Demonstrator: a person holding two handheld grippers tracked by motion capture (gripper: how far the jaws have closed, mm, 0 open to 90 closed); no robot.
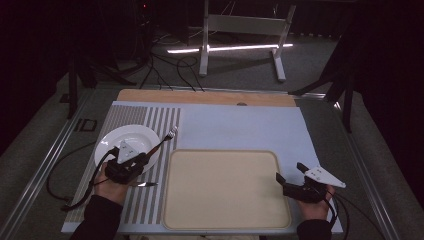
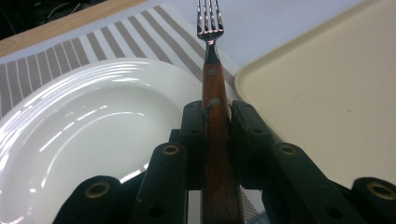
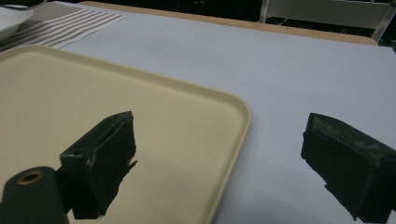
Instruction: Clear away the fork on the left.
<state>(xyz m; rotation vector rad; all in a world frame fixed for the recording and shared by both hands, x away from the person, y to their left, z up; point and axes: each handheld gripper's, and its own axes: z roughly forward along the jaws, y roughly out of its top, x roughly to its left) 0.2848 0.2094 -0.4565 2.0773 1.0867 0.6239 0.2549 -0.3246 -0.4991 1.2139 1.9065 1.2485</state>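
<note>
My left gripper (image 1: pixel 142 161) is shut on a wooden-handled fork (image 2: pixel 213 88), its jaws clamped on the brown handle. The fork (image 1: pixel 168 136) points away over the right rim of a white plate (image 1: pixel 122 141), tines above the striped placemat (image 1: pixel 150 117). In the left gripper view the plate (image 2: pixel 84 126) lies just left of the handle. My right gripper (image 1: pixel 291 171) is open at the right edge of the beige tray (image 1: pixel 225 187). In the right gripper view its open jaws straddle the tray's rim (image 3: pixel 243 126), with nothing between them.
A knife (image 1: pixel 146 184) lies on the placemat beside my left hand. A pale blue cloth (image 1: pixel 240 130) covers the table behind the tray. A white frame stand (image 1: pixel 242 30) and cables are on the floor beyond the table's wooden far edge (image 1: pixel 205 96).
</note>
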